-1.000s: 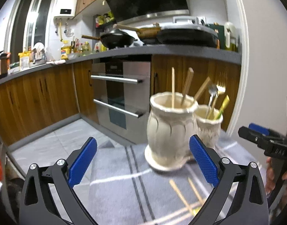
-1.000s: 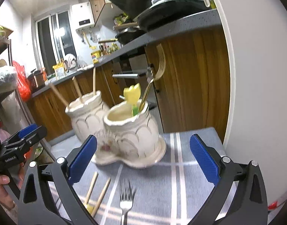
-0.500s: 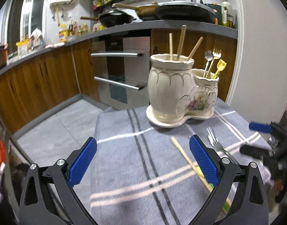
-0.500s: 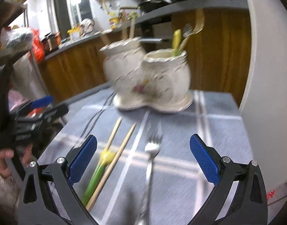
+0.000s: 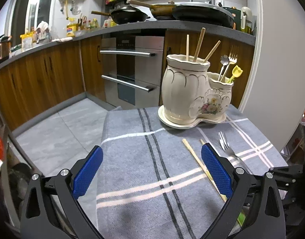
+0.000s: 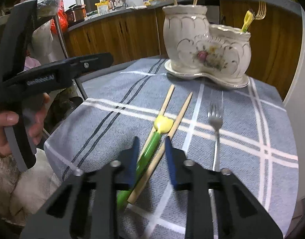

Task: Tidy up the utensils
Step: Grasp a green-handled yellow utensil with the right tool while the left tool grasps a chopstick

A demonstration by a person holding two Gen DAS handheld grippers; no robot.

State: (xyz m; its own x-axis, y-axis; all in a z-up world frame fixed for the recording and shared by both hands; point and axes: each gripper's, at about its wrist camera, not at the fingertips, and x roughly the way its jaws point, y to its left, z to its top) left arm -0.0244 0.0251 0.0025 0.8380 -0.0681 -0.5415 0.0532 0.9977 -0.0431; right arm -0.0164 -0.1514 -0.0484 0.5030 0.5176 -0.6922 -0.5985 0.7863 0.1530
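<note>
A cream ceramic double holder (image 5: 194, 97) stands at the table's far side with chopsticks in its tall pot and a fork, spoon and yellow tulip stick in its low pot; it also shows in the right wrist view (image 6: 206, 47). Two wooden chopsticks (image 6: 178, 117), a green-handled yellow tulip utensil (image 6: 152, 145) and a steel fork (image 6: 215, 123) lie on the grey striped cloth (image 5: 144, 159). My right gripper (image 6: 150, 149) has its jaws narrowed around the green handle and one chopstick, a small gap still showing. My left gripper (image 5: 152, 169) is open and empty above the cloth.
The table stands in a kitchen with wooden cabinets and a steel oven (image 5: 132, 69) behind it. A white wall (image 5: 276, 59) borders the right side. The left gripper's body and the hand holding it (image 6: 32, 83) sit at the table's left edge in the right wrist view.
Both grippers pulled back from the holder. The right gripper dropped toward the cloth and its jaws narrowed from wide open around the green utensil and a chopstick.
</note>
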